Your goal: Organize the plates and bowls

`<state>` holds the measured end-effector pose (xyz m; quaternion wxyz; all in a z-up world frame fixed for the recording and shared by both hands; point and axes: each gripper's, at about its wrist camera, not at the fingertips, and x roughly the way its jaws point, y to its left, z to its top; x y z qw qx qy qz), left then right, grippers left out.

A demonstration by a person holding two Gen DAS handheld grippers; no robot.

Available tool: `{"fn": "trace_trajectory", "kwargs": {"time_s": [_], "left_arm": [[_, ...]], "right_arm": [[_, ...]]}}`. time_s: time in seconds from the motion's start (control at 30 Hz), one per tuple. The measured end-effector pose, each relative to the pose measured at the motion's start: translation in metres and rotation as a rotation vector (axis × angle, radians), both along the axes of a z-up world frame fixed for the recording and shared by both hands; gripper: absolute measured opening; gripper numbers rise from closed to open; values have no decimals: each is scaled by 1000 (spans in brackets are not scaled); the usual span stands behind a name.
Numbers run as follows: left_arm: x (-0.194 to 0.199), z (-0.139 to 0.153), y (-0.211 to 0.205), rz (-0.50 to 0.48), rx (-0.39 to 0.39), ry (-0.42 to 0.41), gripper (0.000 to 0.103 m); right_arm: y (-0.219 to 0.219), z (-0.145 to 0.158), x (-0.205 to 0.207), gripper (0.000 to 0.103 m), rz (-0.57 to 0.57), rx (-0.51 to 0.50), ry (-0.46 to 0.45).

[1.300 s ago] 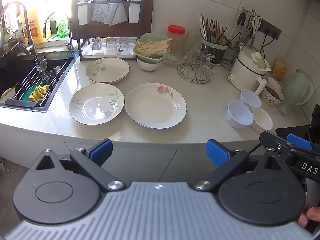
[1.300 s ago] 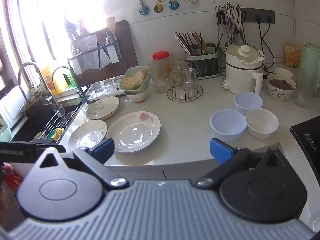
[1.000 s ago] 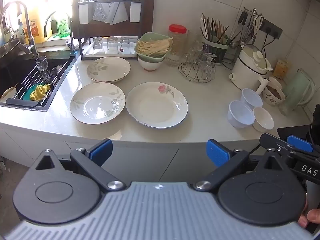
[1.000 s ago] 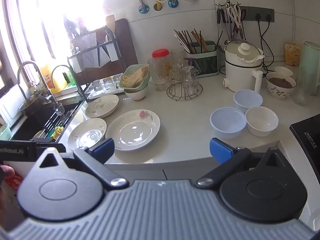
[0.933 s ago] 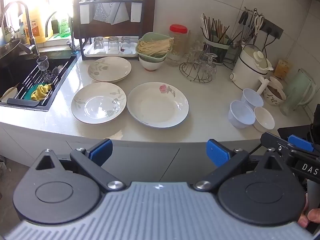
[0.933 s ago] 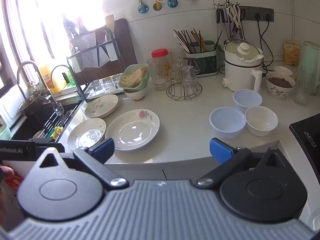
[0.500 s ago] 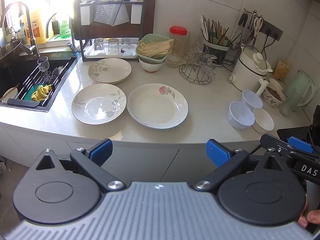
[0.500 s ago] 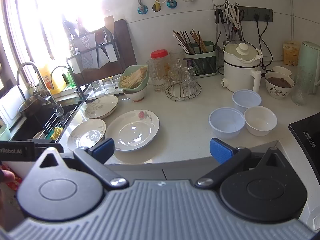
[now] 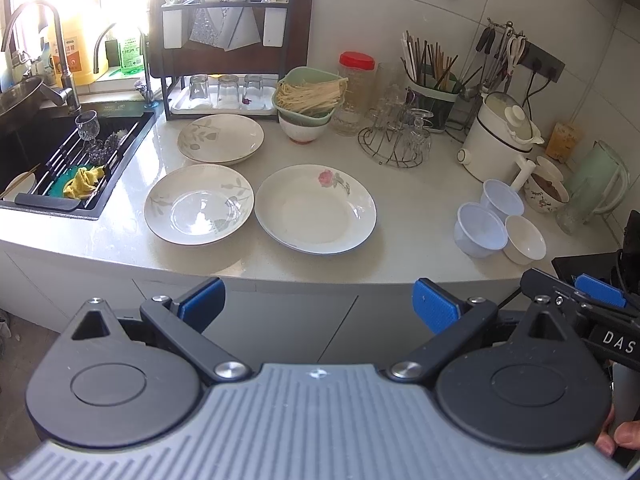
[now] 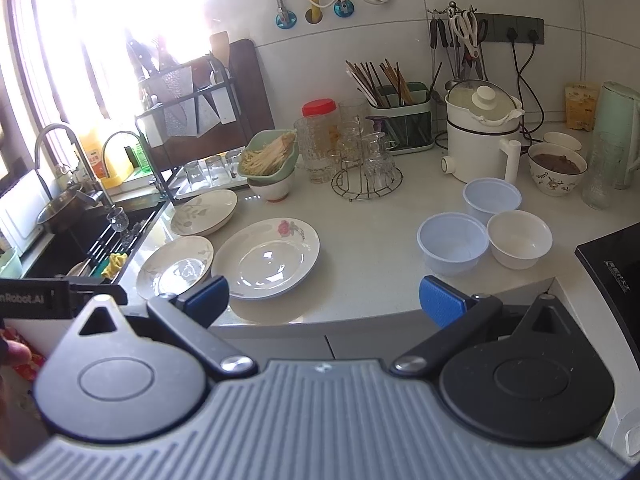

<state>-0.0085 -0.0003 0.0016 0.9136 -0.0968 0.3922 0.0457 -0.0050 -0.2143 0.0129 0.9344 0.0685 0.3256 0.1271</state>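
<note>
Plates and bowls: untouched on the pale stone counter (image 9: 404,200).
Left gripper (image 9: 318,300): spread wide, nothing held, short of the counter edge.
Right gripper (image 10: 324,296): likewise wide, empty.
Change: view barely shifted over the last second; approach judged unstarted.
Rose-patterned white plate (image 9: 316,209): nearest; leaf-patterned plate (image 9: 199,204) just sinkward of it.
Room: open counter between that plate and the three small pale bowls (image 9: 476,230).

Left gripper (image 9: 318,304), right gripper (image 10: 324,300): black linkages, blue pads, silver pivot screws, ribbed grey housing.

White rose-patterned plate (image 9: 316,210), grey-leaf plates (image 9: 199,204), pale blue bowls (image 9: 478,230), blue gripper pads (image 9: 434,306).
</note>
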Motion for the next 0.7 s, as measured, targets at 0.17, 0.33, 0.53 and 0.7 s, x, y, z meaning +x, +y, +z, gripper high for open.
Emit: {"fn": "trace_trajectory", "kwargs": {"time_s": [0.17,0.33,0.53,0.7], "left_arm": [[-4,-1,2,7,-2,-5,102],[-7,-1,1,14,-8,-4,102],[-6,-1,0,11,-5,-7,102],[-6,-2,-1,8,-12,-4,102]], "right_arm": [[0,0,-2,103,6,-4,-4],[2,2,-5,103,12,-10,-4],[2,3,-4,103,10,-13,-5],[4,4,-3,103,15,-12,-7]]}}
